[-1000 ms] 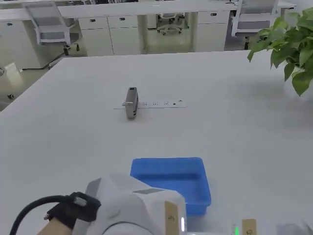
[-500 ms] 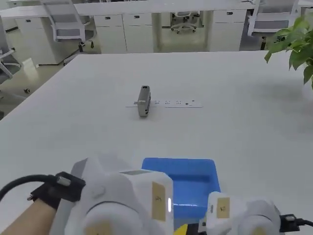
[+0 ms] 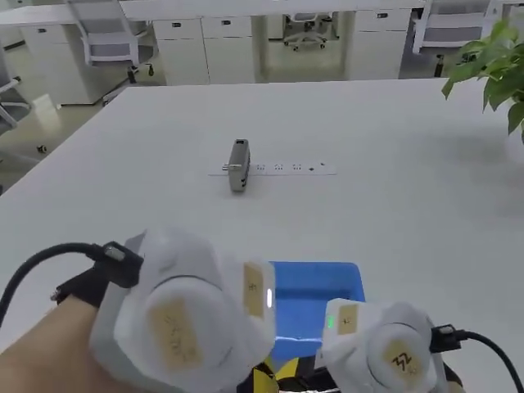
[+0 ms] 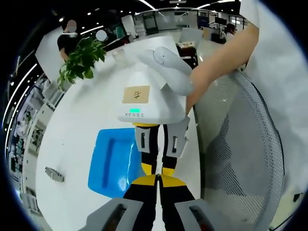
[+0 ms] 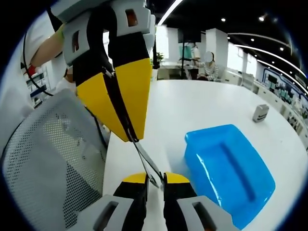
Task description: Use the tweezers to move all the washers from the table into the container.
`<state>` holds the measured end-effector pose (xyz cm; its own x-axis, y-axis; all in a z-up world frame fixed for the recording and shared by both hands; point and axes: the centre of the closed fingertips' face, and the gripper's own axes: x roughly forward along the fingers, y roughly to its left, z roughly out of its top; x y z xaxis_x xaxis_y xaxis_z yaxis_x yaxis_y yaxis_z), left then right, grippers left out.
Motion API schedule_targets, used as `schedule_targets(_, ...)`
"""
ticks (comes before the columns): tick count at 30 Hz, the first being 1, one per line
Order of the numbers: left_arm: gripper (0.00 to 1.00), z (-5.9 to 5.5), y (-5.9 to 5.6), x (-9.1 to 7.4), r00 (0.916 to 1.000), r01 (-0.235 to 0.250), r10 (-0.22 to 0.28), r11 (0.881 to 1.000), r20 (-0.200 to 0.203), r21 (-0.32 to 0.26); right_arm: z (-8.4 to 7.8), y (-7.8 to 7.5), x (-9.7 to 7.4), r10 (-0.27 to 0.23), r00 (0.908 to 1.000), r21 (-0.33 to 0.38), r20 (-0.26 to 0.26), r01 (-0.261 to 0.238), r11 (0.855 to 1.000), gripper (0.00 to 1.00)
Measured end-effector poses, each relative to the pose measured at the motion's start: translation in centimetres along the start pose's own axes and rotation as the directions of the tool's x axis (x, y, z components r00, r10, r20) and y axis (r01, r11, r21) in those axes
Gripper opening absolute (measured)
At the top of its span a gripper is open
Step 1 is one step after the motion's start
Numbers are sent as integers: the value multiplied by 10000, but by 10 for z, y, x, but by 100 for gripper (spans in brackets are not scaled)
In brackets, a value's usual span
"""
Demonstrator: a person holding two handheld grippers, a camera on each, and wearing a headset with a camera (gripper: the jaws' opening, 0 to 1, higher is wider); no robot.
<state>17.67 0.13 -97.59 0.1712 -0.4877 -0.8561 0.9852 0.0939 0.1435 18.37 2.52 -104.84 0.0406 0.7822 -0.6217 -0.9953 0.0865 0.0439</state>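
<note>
Handover of the tool is the step in hand. The left claw, seen from the right gripper view, has its yellow-padded jaws pressed together on the thin metal tweezers, which run out from between the pads as a narrow strip. The free end of the strip lies between the jaws of the right claw. Those jaws stand narrow about it, but whether they press on it cannot be told. In the left gripper view the two claws meet tip to tip.

Both claws hang over the near edge of the white bench, just beside the blue rectangular plastic container. The container stands open side up, and nothing can be made out on its floor. A grey mesh chair back lies behind the claws, off the bench. Farther out on the bench, a grey plug adapter sits on a white power strip, well apart from the work.

The washers are too small to make out on the bench, so collection is judged not yet begun.

The next move calls for one claw to take a firm hold across both tweezer arms, so that closing the claw closes the tips. The other claw then lets go. The tips must next be brought down flat over a washer.
</note>
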Motion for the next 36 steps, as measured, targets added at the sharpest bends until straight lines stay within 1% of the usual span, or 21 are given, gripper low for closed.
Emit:
schedule_targets(3,0,0,3,0,9996,257,-256,9996,103,-94,-1,-1,1,-34,10000,39,4,34,10000,8)
schedule_targets(7,0,0,8,-1,9990,433,-431,9990,135,-114,-1,-3,2,-53,10000,119,37,52,9999,7)
schedule_targets(11,0,0,8,-1,9981,597,-597,9982,120,-20,0,-4,2,-133,9999,80,40,133,9999,7)
schedule_targets(13,0,1,6,-1,9971,758,-758,9971,58,2,-1,-3,3,-79,10000,176,56,78,9998,8)
schedule_targets(14,0,2,6,-1,9966,818,-819,9966,115,67,-1,-4,3,-96,9999,177,70,95,9998,7)
schedule_targets(16,0,1,8,-1,9969,785,-786,9968,81,132,-1,-5,3,-127,9998,217,121,125,9997,7)
schedule_targets(21,0,2,10,-1,9957,913,-915,9957,131,119,-1,-5,3,-139,9998,276,109,136,9995,7)
schedule_targets(23,0,3,10,-1,9952,960,-964,9951,165,239,-1,-6,1,-272,9996,108,41,272,9996,7)
schedule_targets(26,0,2,9,0,9942,1061,-1063,9942,129,157,-4,-6,4,-228,9997,192,54,227,9996,7)
schedule_targets(29,0,1,13,0,9946,1031,-1031,9947,141,63,-3,-7,4,-213,9997,262,83,210,9994,7)
schedule_targets(32,0,1,13,1,9921,1236,-1233,9922,232,-133,-4,-7,4,-154,9999,366,50,152,9992,8)
schedule_targets(33,0,1,12,1,9906,1337,-1330,9908,307,-212,-2,-6,3,-108,9999,343,111,104,9994,8)
schedule_targets(34,0,2,13,1,9899,1374,-1363,9902,386,-264,3,-4,1,-50,9994,220,349,42,9997,10)
schedule_targets(36,0,1,14,1,9890,1435,-1424,9893,392,-268,9,-2,-2,19,9984,233,557,-32,9997,13)
